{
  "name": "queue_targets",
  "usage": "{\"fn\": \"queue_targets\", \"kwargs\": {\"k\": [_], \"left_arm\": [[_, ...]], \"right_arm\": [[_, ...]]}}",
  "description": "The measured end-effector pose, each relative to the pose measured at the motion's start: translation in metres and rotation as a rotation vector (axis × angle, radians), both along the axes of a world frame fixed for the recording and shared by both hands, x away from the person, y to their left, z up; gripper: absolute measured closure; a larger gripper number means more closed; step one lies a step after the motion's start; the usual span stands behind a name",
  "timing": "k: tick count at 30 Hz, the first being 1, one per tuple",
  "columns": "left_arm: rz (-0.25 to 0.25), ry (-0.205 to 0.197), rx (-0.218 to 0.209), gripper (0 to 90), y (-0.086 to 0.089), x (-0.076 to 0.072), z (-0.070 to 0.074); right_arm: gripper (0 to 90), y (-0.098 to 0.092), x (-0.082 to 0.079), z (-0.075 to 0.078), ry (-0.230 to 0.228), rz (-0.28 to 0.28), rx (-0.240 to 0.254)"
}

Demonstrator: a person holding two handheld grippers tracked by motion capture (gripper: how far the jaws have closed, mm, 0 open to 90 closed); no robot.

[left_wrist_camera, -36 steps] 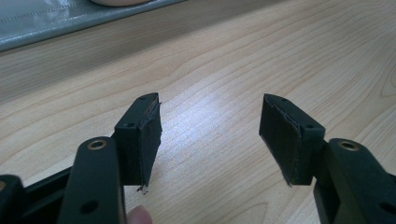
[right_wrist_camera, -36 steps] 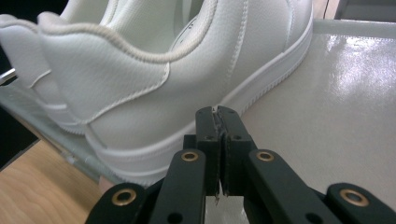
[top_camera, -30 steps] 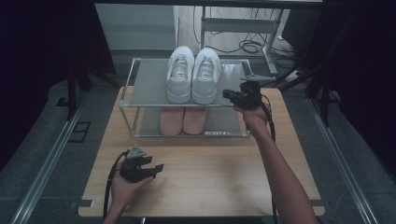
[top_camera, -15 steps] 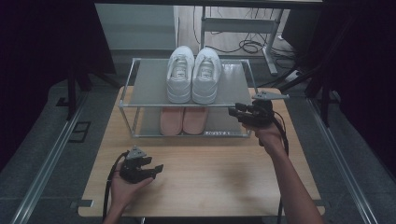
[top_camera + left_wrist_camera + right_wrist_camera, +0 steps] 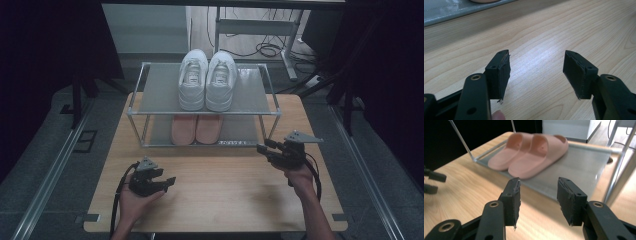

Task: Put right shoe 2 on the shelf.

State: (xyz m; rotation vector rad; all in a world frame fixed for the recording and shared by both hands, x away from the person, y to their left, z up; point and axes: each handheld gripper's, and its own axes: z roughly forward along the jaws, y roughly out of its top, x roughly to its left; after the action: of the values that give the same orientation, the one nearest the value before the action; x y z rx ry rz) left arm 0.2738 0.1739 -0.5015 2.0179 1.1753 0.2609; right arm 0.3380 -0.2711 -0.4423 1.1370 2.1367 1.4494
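Note:
A pair of white sneakers (image 5: 207, 80) stands on the top shelf of a metal shoe rack (image 5: 252, 97). Below them a pair of pink slides (image 5: 196, 129) lies side by side on the lower shelf. My right gripper (image 5: 261, 149) hovers low at the rack's front right corner. It points toward the pink slides (image 5: 529, 152), and its jaws have just been opening, with nothing between them (image 5: 539, 197). My left gripper (image 5: 169, 182) rests at the front left of the table. In its own view it is open over bare wood (image 5: 536, 72).
The wooden table (image 5: 225, 200) carries the rack at its far half. The rack's thin metal legs (image 5: 617, 167) stand close to my right gripper. My left gripper's jaw tips (image 5: 432, 181) appear at the left edge of the right gripper view. Dark floor and cables surround the table.
My right gripper has come away from the right white sneaker on the top shelf, moving down and toward the person to the rack's front right corner, and its jaws have opened. The left gripper stayed put.

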Motion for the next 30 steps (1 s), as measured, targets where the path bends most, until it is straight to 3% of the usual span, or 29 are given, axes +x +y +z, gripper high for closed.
{"fn": "queue_targets", "kwargs": {"k": [5,11,14,21,30], "left_arm": [[-0.008,-0.003,0.008,39.1,0.0,0.0,0.0],[-0.009,0.0,0.007,39.1,-0.002,0.0,-0.001],[-0.009,-0.002,0.008,39.0,-0.002,0.0,-0.001],[-0.012,-0.006,0.011,39.0,-0.001,0.001,-0.001],[-0.012,-0.006,0.017,38.7,-0.001,0.001,-0.002]], "right_arm": [[52.1,-0.01,-0.014,-0.025,0.026,0.0,-0.001],[51.9,-0.017,-0.023,-0.045,0.038,-0.001,-0.027],[51.9,-0.018,-0.024,-0.048,0.035,0.003,-0.047],[49.6,-0.013,-0.025,-0.063,0.078,0.012,-0.071],[43.4,-0.015,-0.026,-0.063,0.062,-0.024,-0.069]]}}
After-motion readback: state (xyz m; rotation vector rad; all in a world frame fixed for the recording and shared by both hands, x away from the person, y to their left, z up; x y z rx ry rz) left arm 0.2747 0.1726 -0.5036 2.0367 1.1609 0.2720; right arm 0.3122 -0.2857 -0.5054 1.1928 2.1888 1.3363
